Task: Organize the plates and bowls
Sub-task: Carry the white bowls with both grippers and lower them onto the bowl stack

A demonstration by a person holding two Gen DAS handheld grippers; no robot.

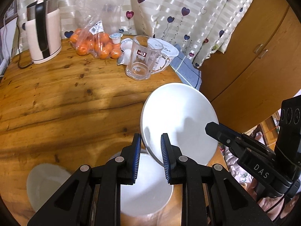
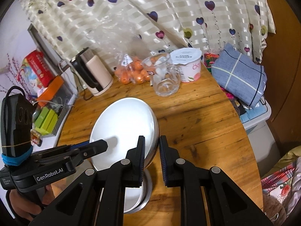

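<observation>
Both tools, left tool (image 1: 150,158) and right tool (image 2: 152,158), are pinching the tilted plate's (image 1: 178,120) opposite rims above the bowl (image 1: 144,188); uneven pulling risks dropping it onto that bowl.

Glossy white plate (image 1: 180,120), knotty varnished wooden table (image 1: 65,101), clear glass mug (image 1: 143,58).

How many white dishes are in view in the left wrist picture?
3: a plate held tilted by both grippers, a dish on the table below it, and a bowl at lower left. Others may be hidden under the grippers.
</observation>
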